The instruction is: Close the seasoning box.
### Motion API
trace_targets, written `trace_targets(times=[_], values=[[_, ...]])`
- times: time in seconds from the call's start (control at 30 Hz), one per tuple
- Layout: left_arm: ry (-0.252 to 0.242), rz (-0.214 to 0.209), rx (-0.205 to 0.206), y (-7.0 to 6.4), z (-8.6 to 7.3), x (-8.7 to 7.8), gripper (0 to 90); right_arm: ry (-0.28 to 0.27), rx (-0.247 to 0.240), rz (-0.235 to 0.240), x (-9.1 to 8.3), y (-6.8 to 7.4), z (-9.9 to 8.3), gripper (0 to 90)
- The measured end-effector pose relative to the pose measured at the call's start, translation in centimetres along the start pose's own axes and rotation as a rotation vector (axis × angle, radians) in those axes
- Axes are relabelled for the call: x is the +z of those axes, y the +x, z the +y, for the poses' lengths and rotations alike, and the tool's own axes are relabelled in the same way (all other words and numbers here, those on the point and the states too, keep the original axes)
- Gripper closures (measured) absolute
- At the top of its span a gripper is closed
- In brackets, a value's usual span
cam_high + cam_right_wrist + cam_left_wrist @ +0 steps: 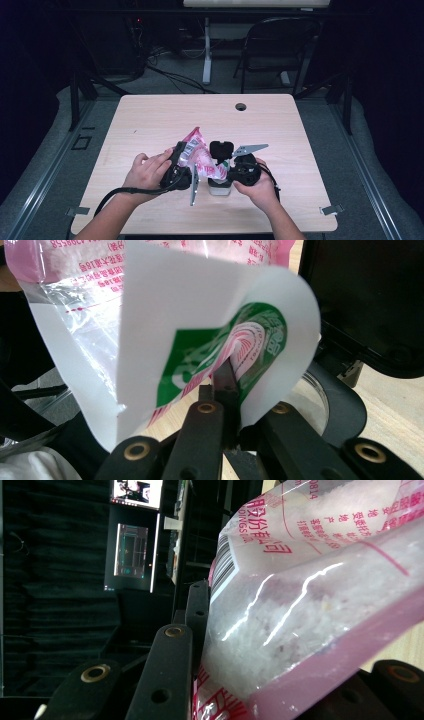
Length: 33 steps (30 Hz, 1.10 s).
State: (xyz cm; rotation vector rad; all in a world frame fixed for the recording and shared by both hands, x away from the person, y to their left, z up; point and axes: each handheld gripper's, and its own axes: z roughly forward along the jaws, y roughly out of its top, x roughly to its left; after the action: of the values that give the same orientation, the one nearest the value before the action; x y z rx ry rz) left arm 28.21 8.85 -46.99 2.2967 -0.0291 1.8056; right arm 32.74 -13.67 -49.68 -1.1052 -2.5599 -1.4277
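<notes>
A pink and clear plastic bag (200,156) of white grains hangs tilted between my two grippers, above the table's front middle. My left gripper (176,170) is shut on the bag's upper end; in the left gripper view the grain-filled bag (310,605) sits pinched between the black jaws of the left gripper (270,692). My right gripper (238,171) is shut on the bag's lower, folded white edge with green print (215,340), its jaws pressed together at the right gripper (222,387). Under the bag stands a small clear container (219,186) with its black flip lid (221,149) raised.
The container's round rim (320,397) and its black lid (365,305) lie just behind the bag's mouth. The wooden table (150,120) has a cable hole (241,106) at the back. A black folding chair (280,45) stands beyond the table.
</notes>
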Motion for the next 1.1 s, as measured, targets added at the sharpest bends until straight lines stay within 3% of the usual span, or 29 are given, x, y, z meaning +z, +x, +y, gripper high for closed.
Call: trace_targets(times=[1.1], values=[[-0.011, 0.004, 0.000, 0.25, 0.23, -0.04, 74.4, -0.003, 0.008, 0.006, -0.01, 0.03, -0.08, 89.8]])
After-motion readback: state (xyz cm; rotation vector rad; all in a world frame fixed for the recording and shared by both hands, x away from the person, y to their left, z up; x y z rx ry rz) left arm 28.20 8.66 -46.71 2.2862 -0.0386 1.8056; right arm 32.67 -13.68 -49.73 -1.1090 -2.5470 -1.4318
